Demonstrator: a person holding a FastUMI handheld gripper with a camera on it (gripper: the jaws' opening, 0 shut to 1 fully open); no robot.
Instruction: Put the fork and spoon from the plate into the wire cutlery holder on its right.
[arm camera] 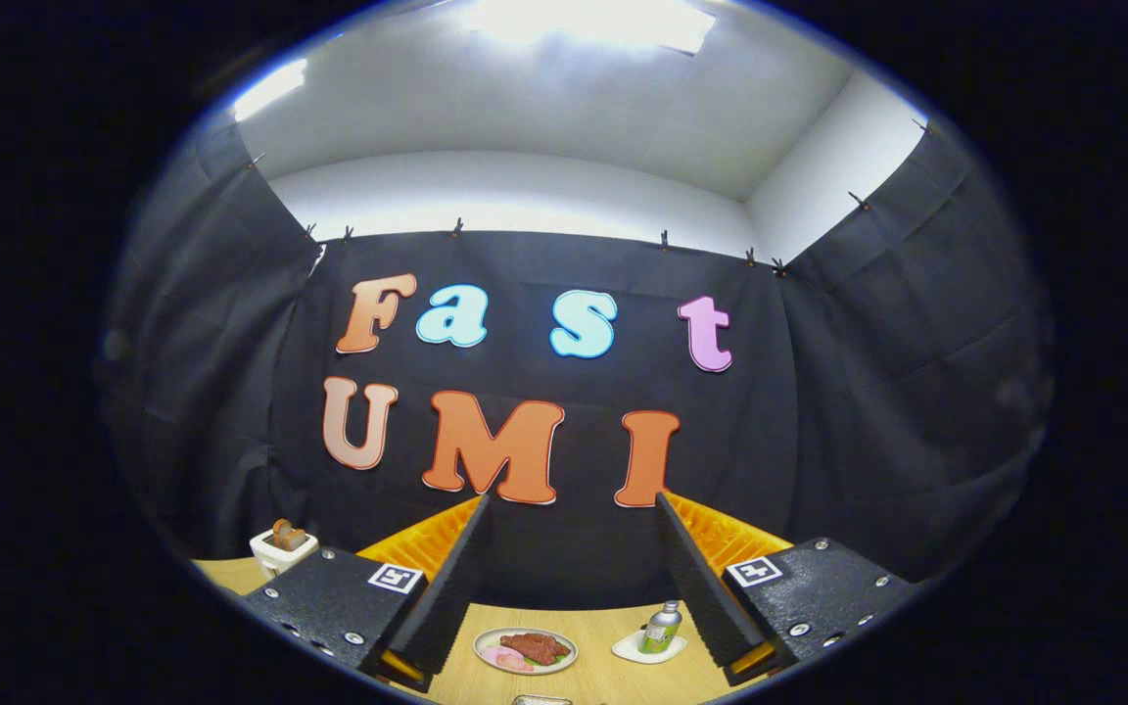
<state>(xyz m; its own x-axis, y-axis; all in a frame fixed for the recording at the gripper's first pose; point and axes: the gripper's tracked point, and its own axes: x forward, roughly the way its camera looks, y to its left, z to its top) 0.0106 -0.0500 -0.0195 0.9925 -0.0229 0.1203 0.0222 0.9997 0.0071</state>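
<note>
My gripper [572,501] is held high above the wooden table [603,627], its two black fingers [454,573] spread wide apart and open, with nothing between them. Down between the fingers a small plate [525,650] with brown and pink food lies on the table. A silvery edge [541,699] of something shows just below that plate, too cut off to identify.
A small metal bottle with a green label [661,629] stands on a white coaster right of the food plate, close to the right finger. A white toaster with toast [282,548] sits at the far left of the table. Black cloth walls close the booth.
</note>
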